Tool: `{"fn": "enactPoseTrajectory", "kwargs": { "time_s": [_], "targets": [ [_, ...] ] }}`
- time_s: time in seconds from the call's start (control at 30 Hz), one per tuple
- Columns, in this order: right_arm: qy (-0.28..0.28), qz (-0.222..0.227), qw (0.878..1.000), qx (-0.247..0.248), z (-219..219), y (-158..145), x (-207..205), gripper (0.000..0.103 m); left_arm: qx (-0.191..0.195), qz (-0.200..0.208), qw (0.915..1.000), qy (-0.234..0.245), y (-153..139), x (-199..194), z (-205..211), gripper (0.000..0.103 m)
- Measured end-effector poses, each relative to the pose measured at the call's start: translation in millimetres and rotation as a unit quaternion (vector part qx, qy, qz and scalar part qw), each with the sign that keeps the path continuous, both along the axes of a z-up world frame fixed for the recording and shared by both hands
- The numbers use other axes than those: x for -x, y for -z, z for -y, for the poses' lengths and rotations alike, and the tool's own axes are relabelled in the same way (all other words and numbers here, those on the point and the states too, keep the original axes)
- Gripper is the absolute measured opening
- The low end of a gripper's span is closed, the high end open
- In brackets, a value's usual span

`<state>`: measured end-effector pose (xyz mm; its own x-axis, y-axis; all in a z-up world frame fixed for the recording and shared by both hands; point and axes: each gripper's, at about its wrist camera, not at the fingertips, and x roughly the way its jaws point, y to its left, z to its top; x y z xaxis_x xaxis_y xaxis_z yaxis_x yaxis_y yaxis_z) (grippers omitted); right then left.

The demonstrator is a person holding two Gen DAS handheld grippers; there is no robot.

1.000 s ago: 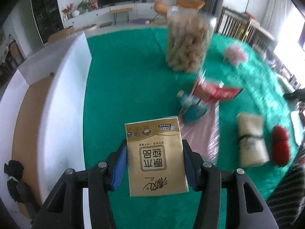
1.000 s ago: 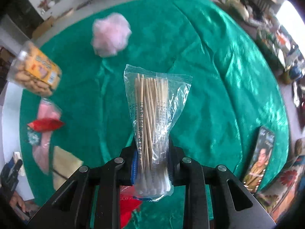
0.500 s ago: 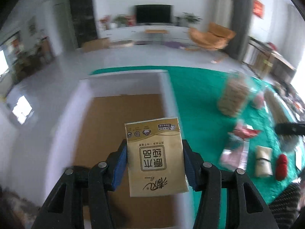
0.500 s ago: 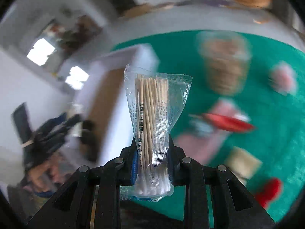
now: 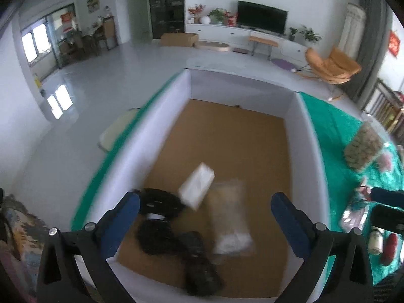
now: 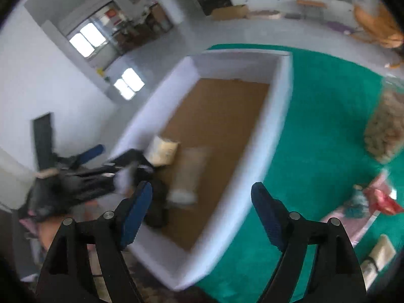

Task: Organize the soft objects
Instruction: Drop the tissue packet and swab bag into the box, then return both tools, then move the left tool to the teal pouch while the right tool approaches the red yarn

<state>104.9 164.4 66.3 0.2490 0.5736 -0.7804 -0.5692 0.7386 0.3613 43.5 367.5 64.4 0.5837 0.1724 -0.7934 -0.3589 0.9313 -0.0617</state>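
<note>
While both tools hang above the white-walled box with a brown cardboard floor (image 5: 237,136), neither one grips anything: the left tool (image 5: 205,208) has its blue-padded fingers (image 5: 121,223) spread wide apart, and the right tool (image 6: 202,208) likewise stands open with nothing between its pads. Inside the box, near its close end, the pale rectangular tissue pack (image 5: 197,188) lies tilted on the floor, partly blurred. Just beside it is the clear plastic bag of cotton swabs (image 5: 231,218), lengthwise, its white tips toward the near wall. Dark fuzzy black items (image 5: 161,221) sit against the left wall, touching the tissue pack's lower corner. From the right wrist view the same pack (image 6: 162,150) and swab bag (image 6: 188,174) show side by side on the cardboard. The box rests on the bench covered in green cloth (image 6: 318,131). Elsewhere on that cloth are a clear jar of beige snacks (image 6: 386,126), a red and pink packet (image 6: 376,198) and a tan rolled cloth (image 6: 377,258), well apart from the box.
</note>
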Motion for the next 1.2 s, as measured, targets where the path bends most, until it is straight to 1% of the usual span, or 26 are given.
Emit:
{"fn": "enactPoseTrajectory", "kwargs": {
  "time_s": [0.07, 0.13, 0.17, 0.2, 0.23, 0.27, 0.3, 0.37, 0.4, 0.47, 0.5, 0.57, 0.63, 0.7, 0.73, 0.83, 0.87, 0.93, 0.97, 1.0, 1.07, 1.13, 1.17, 1.2],
  "targets": [
    [0.030, 0.022, 0.999, 0.025, 33.3, 11.0, 2.5, 0.083, 0.019, 0.005, 0.9994, 0.028, 4.5, -6.5, 24.5, 0.103],
    [0.071, 0.048, 0.995, 0.055, 79.3, 29.5, 1.8, 0.083, 0.036, 0.011, 0.9967, 0.072, 8.2, -15.3, 64.8, 0.103],
    [0.088, 0.056, 0.992, 0.068, 97.7, 35.4, 3.6, 0.083, 0.044, 0.016, 0.9933, 0.105, 10.8, -18.3, 93.6, 0.103],
    [0.113, 0.066, 0.988, 0.082, 124.7, 44.9, 8.6, 0.083, 0.050, 0.020, 0.9904, 0.127, 11.3, -19.2, 113.6, 0.103],
    [0.135, 0.071, 0.984, 0.092, 144.9, 53.2, 9.9, 0.083, 0.056, 0.023, 0.9868, 0.150, 13.3, -19.7, 133.6, 0.103],
    [0.164, 0.077, 0.978, 0.107, 176.9, 62.3, 17.9, 0.083, 0.066, 0.024, 0.9796, 0.189, 18.4, -20.4, 165.3, 0.103],
    [0.181, 0.080, 0.973, 0.115, 196.2, 66.8, 24.2, 0.083, 0.071, 0.023, 0.9730, 0.218, 25.7, -20.6, 189.8, 0.103],
    [0.217, 0.082, 0.964, 0.132, 242.3, 73.4, 46.4, 0.083, 0.071, 0.013, 0.9630, 0.260, 39.1, -22.5, 228.8, 0.103],
    [0.227, 0.081, 0.961, 0.137, 254.8, 74.2, 56.5, 0.083, 0.063, -0.001, 0.9578, 0.281, 55.6, -24.3, 253.7, 0.103],
    [0.249, 0.080, 0.952, 0.157, 284.5, 72.7, 80.2, 0.083, 0.056, -0.013, 0.9533, 0.297, 76.9, -29.3, 276.9, 0.103],
    [0.260, 0.079, 0.947, 0.170, 294.3, 70.0, 94.8, 0.083, 0.051, -0.024, 0.9518, 0.301, 93.4, -32.0, 288.7, 0.103],
    [0.279, 0.071, 0.939, 0.186, 311.4, 71.2, 115.8, 0.083, 0.045, -0.041, 0.9516, 0.301, 113.0, -36.4, 300.7, 0.103],
    [0.298, 0.050, 0.932, 0.199, 324.2, 68.2, 139.8, 0.083, 0.044, -0.050, 0.9530, 0.295, 123.2, -32.6, 304.0, 0.103],
    [0.316, 0.024, 0.924, 0.213, 329.4, 83.2, 144.2, 0.083, 0.050, -0.053, 0.9558, 0.285, 128.4, -30.6, 297.9, 0.103],
    [0.319, 0.010, 0.924, 0.211, 332.6, 89.6, 144.6, 0.083, 0.052, -0.052, 0.9570, 0.281, 130.5, -30.5, 295.9, 0.103],
    [0.303, -0.021, 0.931, 0.201, 333.0, 109.3, 137.5, 0.083, 0.052, -0.051, 0.9628, 0.260, 128.8, -31.6, 281.7, 0.103],
    [0.293, -0.027, 0.935, 0.198, 329.3, 117.3, 132.0, 0.083, 0.054, -0.051, 0.9640, 0.255, 127.4, -29.7, 273.8, 0.103],
    [0.258, -0.031, 0.950, 0.172, 316.5, 129.5, 116.9, 0.083, 0.059, -0.050, 0.9666, 0.244, 125.3, -27.9, 263.6, 0.103],
    [0.248, -0.034, 0.954, 0.166, 312.2, 134.5, 110.0, 0.086, 0.061, -0.050, 0.9678, 0.239, 125.4, -27.2, 260.5, 0.103],
    [0.242, -0.014, 0.954, 0.176, 304.3, 135.3, 100.7, 0.086, 0.061, -0.051, 0.9684, 0.236, 125.3, -27.0, 259.5, 0.103],
    [0.223, 0.004, 0.960, 0.172, 295.5, 137.1, 76.5, 0.086, 0.061, -0.054, 0.9696, 0.231, 127.3, -26.9, 258.6, 0.103],
    [0.227, 0.027, 0.959, 0.165, 295.2, 136.0, 40.0, 0.084, 0.062, -0.058, 0.9698, 0.229, 130.1, -27.4, 260.1, 0.103],
    [0.242, 0.039, 0.954, 0.174, 299.2, 135.8, 19.3, 0.084, 0.061, -0.060, 0.9698, 0.229, 131.9, -27.1, 260.7, 0.103],
    [0.271, 0.054, 0.943, 0.187, 307.5, 133.9, -2.1, 0.084, 0.061, -0.062, 0.9697, 0.229, 132.8, -27.2, 261.6, 0.103]
  ]
}}
